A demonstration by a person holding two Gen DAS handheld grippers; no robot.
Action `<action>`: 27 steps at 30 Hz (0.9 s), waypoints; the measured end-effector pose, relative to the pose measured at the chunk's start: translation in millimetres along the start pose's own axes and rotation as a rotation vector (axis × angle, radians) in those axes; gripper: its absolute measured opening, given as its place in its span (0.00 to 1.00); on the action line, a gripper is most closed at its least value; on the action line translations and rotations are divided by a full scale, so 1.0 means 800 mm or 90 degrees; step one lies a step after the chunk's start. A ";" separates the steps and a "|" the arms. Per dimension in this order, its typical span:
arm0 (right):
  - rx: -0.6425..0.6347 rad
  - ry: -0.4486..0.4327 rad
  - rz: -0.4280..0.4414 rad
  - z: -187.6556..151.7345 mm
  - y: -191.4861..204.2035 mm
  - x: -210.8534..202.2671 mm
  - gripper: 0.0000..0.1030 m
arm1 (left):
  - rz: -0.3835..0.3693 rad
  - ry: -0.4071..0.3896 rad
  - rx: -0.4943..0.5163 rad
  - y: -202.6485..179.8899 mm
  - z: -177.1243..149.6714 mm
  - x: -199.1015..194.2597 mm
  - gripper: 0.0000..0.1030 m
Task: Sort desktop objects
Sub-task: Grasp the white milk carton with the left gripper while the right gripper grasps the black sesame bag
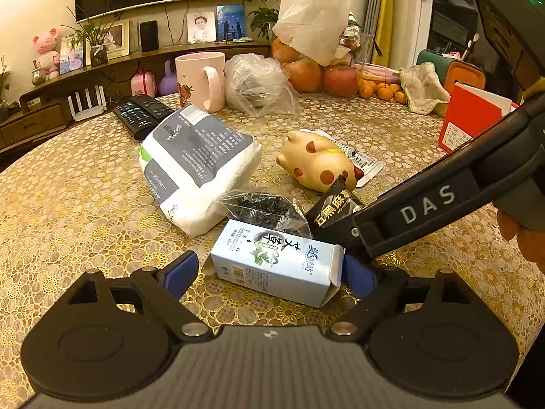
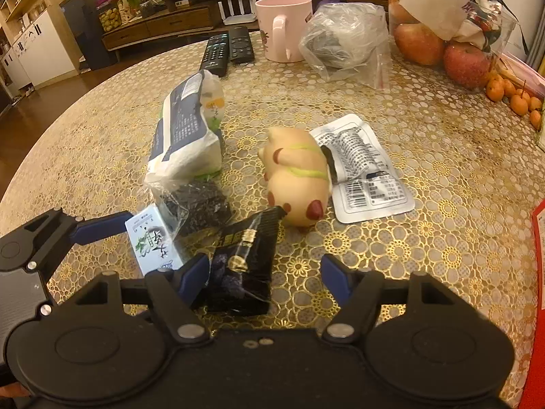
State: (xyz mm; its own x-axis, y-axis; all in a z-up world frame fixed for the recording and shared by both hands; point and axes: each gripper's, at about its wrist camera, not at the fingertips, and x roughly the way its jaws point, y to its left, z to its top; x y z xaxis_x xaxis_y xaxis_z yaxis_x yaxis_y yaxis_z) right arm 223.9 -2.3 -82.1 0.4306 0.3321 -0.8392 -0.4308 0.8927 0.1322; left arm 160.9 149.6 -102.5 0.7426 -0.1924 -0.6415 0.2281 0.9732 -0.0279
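Observation:
A light-blue carton lies on the table between the open fingers of my left gripper; the right pad touches its flap end, the left pad stands apart. The carton also shows in the right wrist view. My right gripper is open around a black snack packet, which also shows in the left wrist view. A clear bag of dark tea leaves, a white tissue pack and a spotted pig figurine lie just beyond.
A silver sachet lies beside the pig. Two remotes, a pink mug, a plastic bag, apples and small oranges stand at the back. A red box is at the right.

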 end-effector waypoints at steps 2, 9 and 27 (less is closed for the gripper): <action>-0.001 0.004 0.005 -0.001 0.001 0.002 0.61 | 0.000 -0.001 0.003 -0.001 -0.002 0.000 0.88; -0.001 0.003 0.017 -0.004 0.005 0.000 0.42 | 0.013 -0.002 0.012 -0.007 -0.003 -0.001 0.77; 0.002 -0.015 0.019 -0.021 -0.006 -0.036 0.32 | 0.026 0.015 -0.023 -0.018 -0.009 -0.029 0.71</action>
State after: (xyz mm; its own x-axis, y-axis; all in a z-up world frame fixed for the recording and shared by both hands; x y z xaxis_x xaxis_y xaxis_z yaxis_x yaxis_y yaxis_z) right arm 200.2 -21.1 -67.6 0.4361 0.3660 -0.8221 -0.4413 0.8831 0.1591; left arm 135.8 140.8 -93.1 0.7356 -0.1506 -0.6604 0.1754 0.9841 -0.0290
